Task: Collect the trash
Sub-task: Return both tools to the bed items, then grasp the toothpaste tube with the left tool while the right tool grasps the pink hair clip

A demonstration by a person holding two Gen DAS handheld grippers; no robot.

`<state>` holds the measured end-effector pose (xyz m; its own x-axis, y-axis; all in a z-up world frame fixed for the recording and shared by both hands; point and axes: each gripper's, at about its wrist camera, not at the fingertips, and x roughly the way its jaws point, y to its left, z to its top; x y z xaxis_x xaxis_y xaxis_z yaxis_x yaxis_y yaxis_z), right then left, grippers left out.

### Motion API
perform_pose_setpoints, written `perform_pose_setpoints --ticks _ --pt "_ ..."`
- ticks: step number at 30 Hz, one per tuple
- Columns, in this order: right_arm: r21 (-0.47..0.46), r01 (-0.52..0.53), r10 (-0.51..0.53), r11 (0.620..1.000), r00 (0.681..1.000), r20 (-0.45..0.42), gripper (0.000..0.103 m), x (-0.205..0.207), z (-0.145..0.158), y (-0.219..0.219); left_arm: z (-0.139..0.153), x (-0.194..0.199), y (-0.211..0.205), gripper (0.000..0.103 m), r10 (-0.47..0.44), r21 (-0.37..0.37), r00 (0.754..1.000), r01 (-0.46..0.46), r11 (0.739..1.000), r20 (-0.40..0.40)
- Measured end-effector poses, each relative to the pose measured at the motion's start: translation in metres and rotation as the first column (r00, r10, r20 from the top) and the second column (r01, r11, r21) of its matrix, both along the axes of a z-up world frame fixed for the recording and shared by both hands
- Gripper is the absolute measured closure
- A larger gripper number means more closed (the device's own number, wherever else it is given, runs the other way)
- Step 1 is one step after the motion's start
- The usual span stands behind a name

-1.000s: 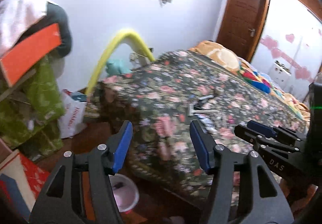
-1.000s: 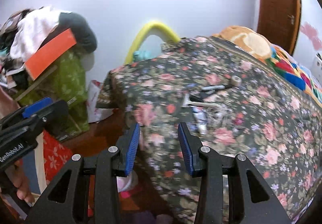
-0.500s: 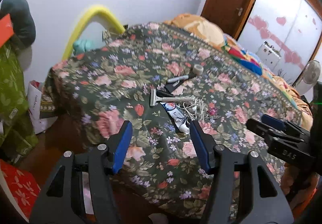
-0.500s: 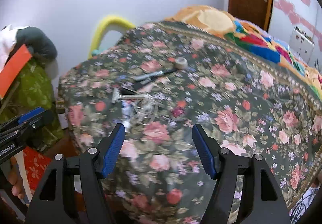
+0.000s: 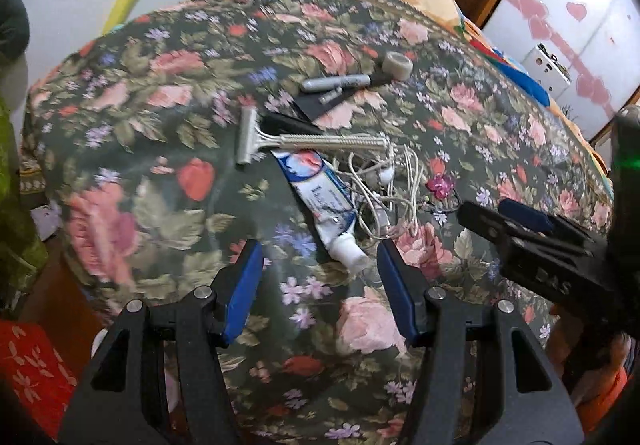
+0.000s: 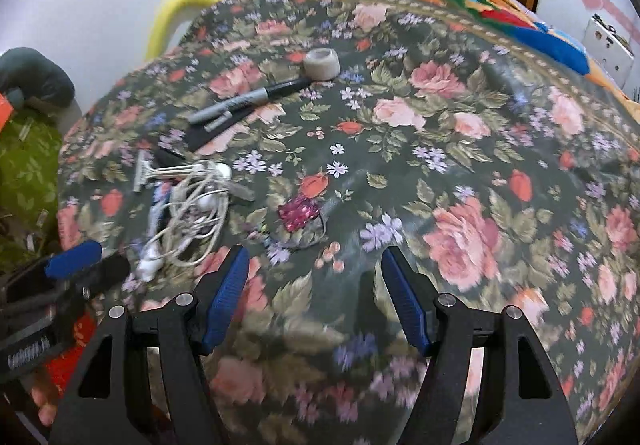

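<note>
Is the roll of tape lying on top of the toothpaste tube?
No, the roll of tape lies by the marker, far from the toothpaste tube beside the razor.

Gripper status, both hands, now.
Left gripper: open, holding nothing, above the toothpaste tube.
Right gripper: open, nothing between its jaws, which have just been opening, over the floral bedspread.

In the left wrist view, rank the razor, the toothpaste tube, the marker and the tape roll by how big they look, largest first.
1. Razor, longest as it looks.
2. Toothpaste tube, close behind; it lies nearer the camera, so this order is unsure.
3. Marker, clearly shorter, though farther off.
4. Tape roll, smallest, and farthest.
</note>
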<state>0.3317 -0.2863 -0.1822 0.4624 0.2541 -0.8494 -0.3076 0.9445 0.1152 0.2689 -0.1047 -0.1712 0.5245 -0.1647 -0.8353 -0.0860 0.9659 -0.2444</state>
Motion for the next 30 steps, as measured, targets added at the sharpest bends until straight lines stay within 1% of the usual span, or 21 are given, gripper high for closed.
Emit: perform_pose_setpoints --ticks 2,3,4,6,8,9,10,12,13,14,18,22,27,30 --pt "-0.006 -0.008 0.008 1.0 1.0 0.006 0.041 0.008 -0.006 0.005 -0.005 0.004 -0.003 0.045 -0.004 0.002 1.0 0.004 1.0 0.003" --pt "-0.001 -0.008 0.008 1.0 1.0 0.005 0.045 0.011 -0.008 0.006 -0.007 0.005 -0.004 0.045 -0.002 0.004 1.0 0.002 1.0 0.009" --pt "0.003 -0.007 0.007 1.0 1.0 0.001 0.047 0.015 -0.01 0.007 -0.008 0.007 -0.005 0.046 0.002 0.005 1.0 -0.002 1.0 0.016" --pt "-0.008 -0.005 0.005 1.0 1.0 0.023 0.049 0.021 -0.01 0.012 -0.011 0.01 -0.007 0.049 0.005 0.011 1.0 -0.005 1.0 0.021" --pt "-0.018 -0.017 0.017 1.0 0.999 0.027 0.054 0.024 -0.011 0.016 -0.012 0.013 -0.009 0.053 0.006 0.03 1.0 -0.007 1.0 0.024" --pt "-0.019 -0.027 0.028 0.999 0.999 0.027 0.062 0.025 -0.012 0.018 -0.013 0.013 -0.009 0.057 0.005 0.04 1.0 -0.006 0.999 0.027" --pt "-0.027 -0.042 0.043 0.999 0.999 0.026 0.066 0.023 -0.014 0.02 -0.014 0.014 -0.009 0.059 0.005 0.045 1.0 -0.006 0.999 0.029" --pt "-0.057 -0.059 0.062 0.997 0.997 0.05 0.069 0.02 -0.016 0.025 -0.015 0.011 -0.008 0.06 -0.002 0.044 0.999 0.0 0.999 0.036" --pt "-0.07 -0.065 0.069 0.995 0.996 0.061 0.076 0.017 -0.016 0.026 -0.014 0.01 -0.007 0.062 -0.007 0.041 0.999 0.006 0.999 0.038" --pt "-0.084 -0.071 0.077 0.994 0.995 0.07 0.077 0.013 -0.016 0.026 -0.014 0.008 -0.005 0.062 -0.012 0.037 0.999 0.01 0.999 0.038" --pt "-0.043 -0.082 0.083 0.996 0.996 0.042 0.078 0.007 -0.014 0.02 -0.014 0.0 0.006 0.073 -0.018 0.008 1.0 0.018 1.0 0.022" --pt "-0.02 -0.072 0.073 0.997 0.997 0.033 0.078 -0.001 -0.01 0.014 -0.015 0.0 0.01 0.073 -0.028 -0.016 1.0 0.028 0.999 0.002" --pt "0.0 -0.065 0.065 0.998 0.997 0.045 0.078 -0.011 0.001 0.009 -0.017 0.006 -0.006 0.073 -0.068 0.052 0.998 0.068 0.996 -0.003" --pt "-0.005 -0.057 0.057 0.998 0.997 0.056 0.078 -0.016 0.007 0.008 -0.017 0.01 -0.012 0.084 -0.058 0.081 0.998 0.058 0.995 -0.004"
